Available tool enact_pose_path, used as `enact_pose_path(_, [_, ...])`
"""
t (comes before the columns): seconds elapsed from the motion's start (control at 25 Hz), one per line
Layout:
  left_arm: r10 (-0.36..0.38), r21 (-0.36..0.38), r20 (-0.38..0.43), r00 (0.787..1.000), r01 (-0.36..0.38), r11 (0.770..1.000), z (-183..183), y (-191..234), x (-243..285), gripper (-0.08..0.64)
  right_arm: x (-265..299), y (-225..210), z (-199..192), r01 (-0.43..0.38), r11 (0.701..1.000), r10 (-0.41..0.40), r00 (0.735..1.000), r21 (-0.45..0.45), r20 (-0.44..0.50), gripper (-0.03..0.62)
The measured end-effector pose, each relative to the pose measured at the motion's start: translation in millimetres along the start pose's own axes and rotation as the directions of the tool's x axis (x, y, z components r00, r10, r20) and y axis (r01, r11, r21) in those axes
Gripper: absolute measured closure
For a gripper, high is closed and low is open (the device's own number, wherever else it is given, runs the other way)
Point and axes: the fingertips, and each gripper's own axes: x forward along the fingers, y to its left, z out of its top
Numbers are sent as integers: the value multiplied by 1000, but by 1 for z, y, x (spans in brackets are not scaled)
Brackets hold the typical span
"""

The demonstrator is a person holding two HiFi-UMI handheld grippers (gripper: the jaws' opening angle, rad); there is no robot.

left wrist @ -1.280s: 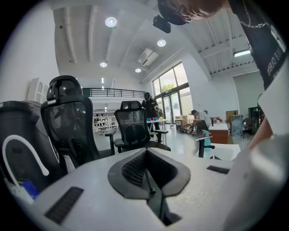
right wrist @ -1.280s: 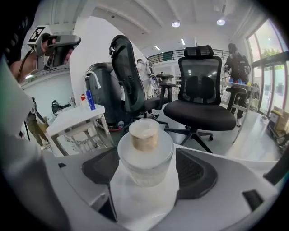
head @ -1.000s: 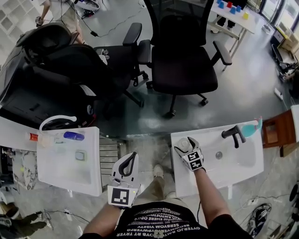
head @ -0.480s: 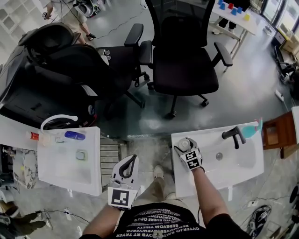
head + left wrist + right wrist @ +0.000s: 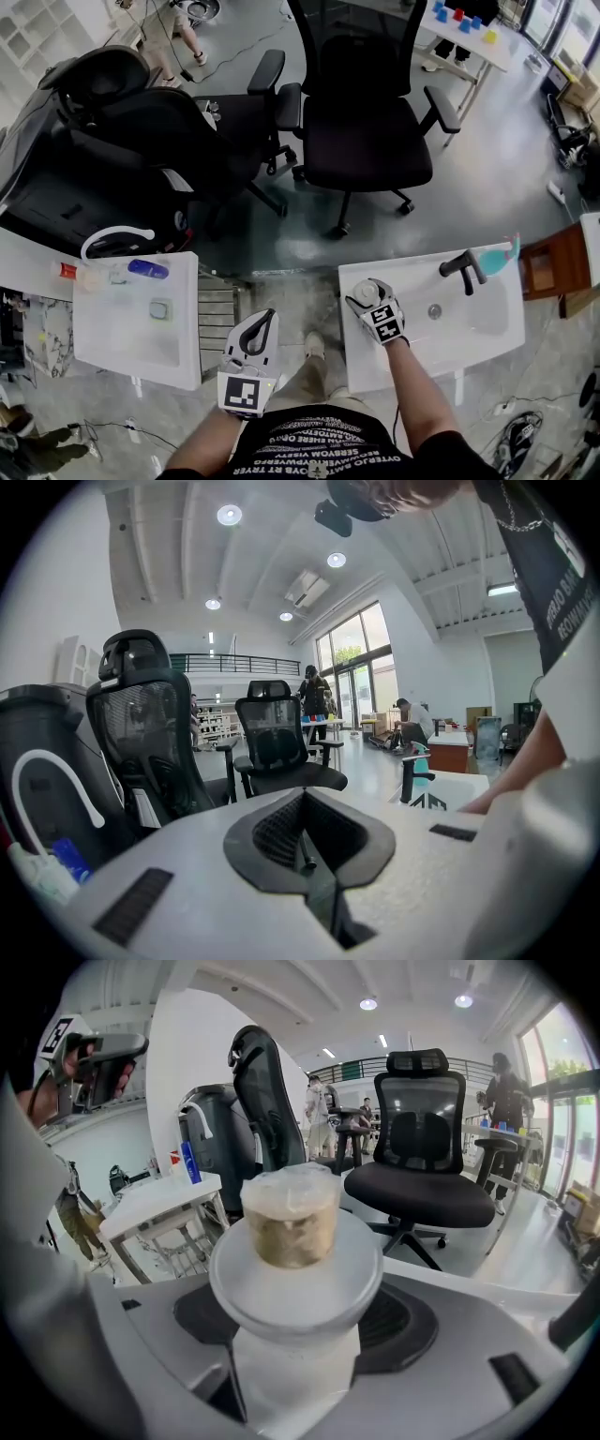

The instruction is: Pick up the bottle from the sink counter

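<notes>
- The bottle stands on the front left corner of the white sink counter. It has a white body, a wide white collar and a clear cap over something tan.
- The right gripper has the bottle between its jaws. They have just been closing, and the pads now press on the white body below the collar.
- The right forearm reaches forward from the body to that corner, with the gripper tilted downward.
- The left gripper is held low in front of the person, over the floor between the two counters. It points nearly level, with its jaws together and nothing in them.
- One black faucet stands at the back of the sink, with one teal spray bottle beside it.
- Each gripper carries one cube of black-and-white square markers.
- Two black office chairs stand beyond the counters.
- White lettering on the person's black shirt appears upside down and I cannot read it.
</notes>
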Motion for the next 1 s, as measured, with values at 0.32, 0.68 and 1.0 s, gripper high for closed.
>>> enact_pose_path(0.32, [-26, 24, 45, 999, 24, 999, 16, -20, -3, 558, -42, 11, 6, -22, 999, 22, 1000, -23, -1, 258])
enact_pose_path(0.68, [-39, 21, 66, 997, 38, 999, 26, -42, -16, 558, -90, 18, 28, -15, 1000, 17, 999, -26, 41, 258])
enact_pose_path(1.0, [-68, 48, 71, 995, 65, 997, 33, -65, -30, 558, -134, 41, 45, -69, 996, 70, 997, -64, 16, 258])
